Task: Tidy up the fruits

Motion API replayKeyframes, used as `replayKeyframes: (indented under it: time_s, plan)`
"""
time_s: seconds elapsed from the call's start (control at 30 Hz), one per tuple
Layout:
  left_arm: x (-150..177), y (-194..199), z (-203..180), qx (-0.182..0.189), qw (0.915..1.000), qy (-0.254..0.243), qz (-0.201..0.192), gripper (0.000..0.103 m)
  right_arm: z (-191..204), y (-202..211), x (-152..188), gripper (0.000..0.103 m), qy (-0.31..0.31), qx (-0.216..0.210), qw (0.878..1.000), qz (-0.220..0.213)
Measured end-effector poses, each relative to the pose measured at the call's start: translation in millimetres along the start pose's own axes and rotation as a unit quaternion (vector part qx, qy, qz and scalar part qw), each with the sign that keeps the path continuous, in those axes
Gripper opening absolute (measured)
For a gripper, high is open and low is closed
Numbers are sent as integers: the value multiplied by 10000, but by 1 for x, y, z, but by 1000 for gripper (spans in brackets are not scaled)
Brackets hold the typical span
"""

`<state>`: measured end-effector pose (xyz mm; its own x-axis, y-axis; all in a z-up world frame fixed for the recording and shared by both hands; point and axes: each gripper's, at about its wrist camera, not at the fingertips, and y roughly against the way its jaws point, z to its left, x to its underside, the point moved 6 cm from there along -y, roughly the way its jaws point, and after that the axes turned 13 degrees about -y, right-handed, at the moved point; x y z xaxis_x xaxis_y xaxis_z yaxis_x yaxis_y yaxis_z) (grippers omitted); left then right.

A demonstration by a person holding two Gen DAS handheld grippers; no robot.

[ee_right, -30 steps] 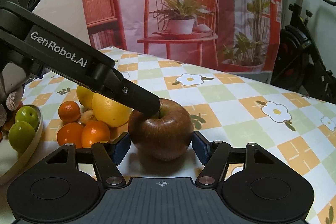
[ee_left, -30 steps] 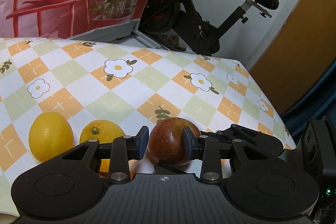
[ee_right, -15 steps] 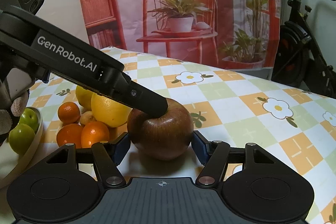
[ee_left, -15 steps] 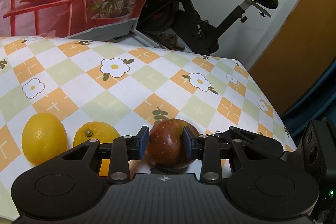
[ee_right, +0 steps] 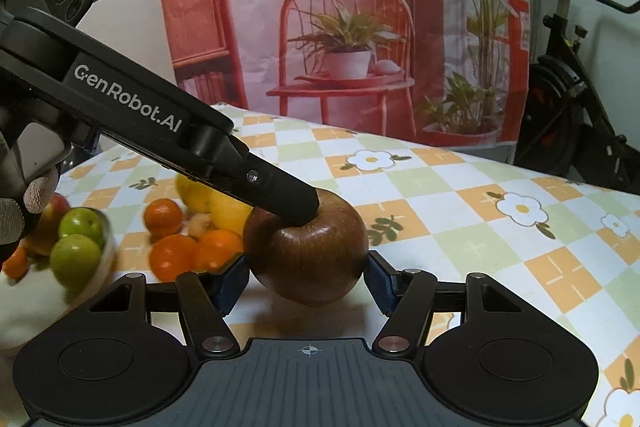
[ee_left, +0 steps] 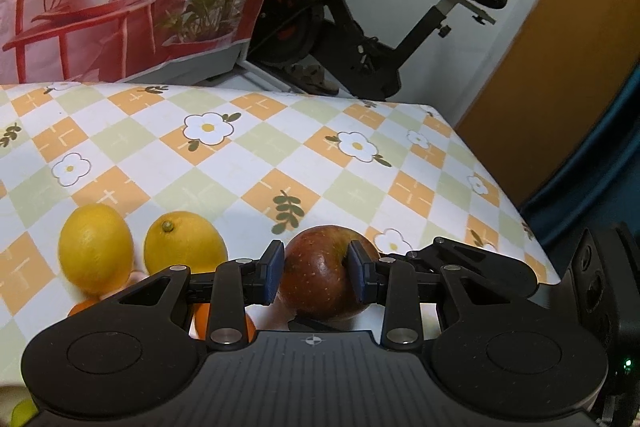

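— Red apple (ee_right: pixel 306 259), where is it?
— On the worktop (ee_right: pixel 460 195), clamped between the right gripper (ee_right: pixel 306 277) fingers; the left gripper (ee_left: pixel 316 277) fingers pinch its top too.
— Around it?
— Lemons (ee_left: pixel 184 245) just beside, oranges (ee_right: pixel 172 257) near, green fruit in a bowl (ee_right: pixel 102 267) farther left.

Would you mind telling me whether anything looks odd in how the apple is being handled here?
Yes: both grippers hold one red apple. The right gripper pinches its sides while the left gripper clamps its top, odd for a single fruit.
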<state>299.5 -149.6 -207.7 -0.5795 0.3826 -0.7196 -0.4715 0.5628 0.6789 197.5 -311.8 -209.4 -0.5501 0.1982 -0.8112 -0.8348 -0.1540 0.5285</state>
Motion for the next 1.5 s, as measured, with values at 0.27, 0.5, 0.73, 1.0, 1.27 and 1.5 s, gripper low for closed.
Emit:
replayKeyframes:
  time_s: [0.27,0.5,0.73,1.0,1.27,1.5]
  plan:
    - [28,55,5,-117,9997,200,-105,37,52,19,4,59,319,-326,9989,106]
    - [58,108,19,-389,9986,360,-84,37,112,23,14,59,480,-794,9954,259]
    - [89,146,37,-515,9963,682,-94,37,161,25,29,59,676,-1183,9894,496]
    - [117,164,57,-685,9927,994,-46,37,198,10,46,59,824,-1413,9829,845]
    - [140,176,74,-795,9898,1178,43,37,220,-6,58,59,1022,-1530,9768,1096]
    - [156,184,77,-822,9883,1276,120,37,233,-9,68,59,1154,-1634,9712,1296]
